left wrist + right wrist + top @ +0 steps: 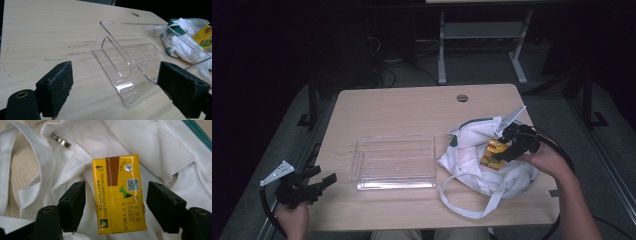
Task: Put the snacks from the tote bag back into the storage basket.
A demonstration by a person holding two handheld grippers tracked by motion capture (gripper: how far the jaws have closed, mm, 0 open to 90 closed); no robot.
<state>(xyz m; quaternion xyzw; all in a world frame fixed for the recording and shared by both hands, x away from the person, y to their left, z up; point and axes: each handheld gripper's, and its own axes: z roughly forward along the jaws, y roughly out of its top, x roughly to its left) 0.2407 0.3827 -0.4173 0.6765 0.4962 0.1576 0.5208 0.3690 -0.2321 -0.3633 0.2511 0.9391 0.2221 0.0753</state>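
Observation:
A yellow drink carton (492,152) (120,195) lies on top of a crumpled white cloth bag (472,145) (150,142) at the table's right side. My right gripper (504,150) (116,186) reaches down over it with one jaw on each side of the carton. A small gap shows on both sides, so the pads do not press it. An empty clear plastic box (394,161) (125,62) sits mid-table. My left gripper (324,180) (116,68) rests open near the front left corner, pointing at the box, nothing between its jaws.
The wooden table (412,105) has a round cable hole (462,98) at the back. The bag's white straps (462,207) trail toward the front edge. A metal zip pull (61,142) lies on the bag. Desk legs and cables stand on the floor behind.

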